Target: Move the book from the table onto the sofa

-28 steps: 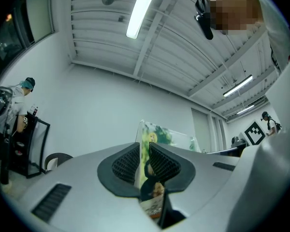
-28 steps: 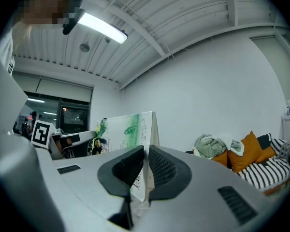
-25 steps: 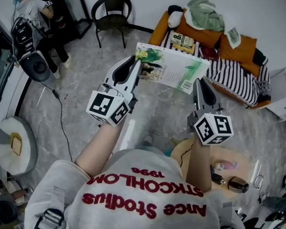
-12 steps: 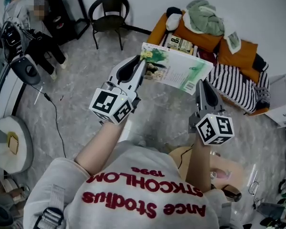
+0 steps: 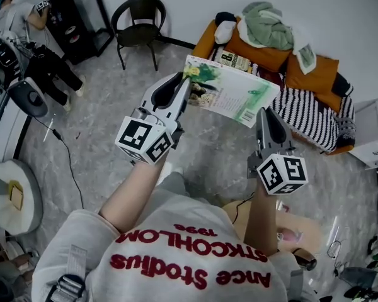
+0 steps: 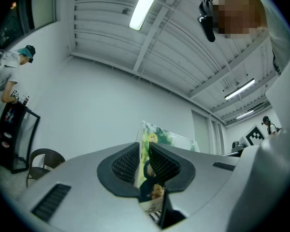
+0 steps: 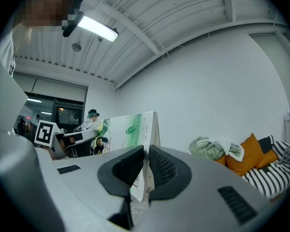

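A thin book with a green and white cover hangs in the air between my two grippers, over the floor in front of the sofa. My left gripper is shut on the book's left edge; in the left gripper view the book stands clamped between the pads. My right gripper is shut on the book's near right corner, and in the right gripper view the book rises from the jaws. The sofa has orange cushions and a striped blanket.
On the sofa lie a green heap of clothes, another book and orange cushions. A black chair stands at the back left. A person is at a black desk far left. A small wooden table sits behind my right arm.
Both grippers have carried the book away from the small table, towards the sofa. The table and floor have slid down and back in the head view. The grips are unchanged.
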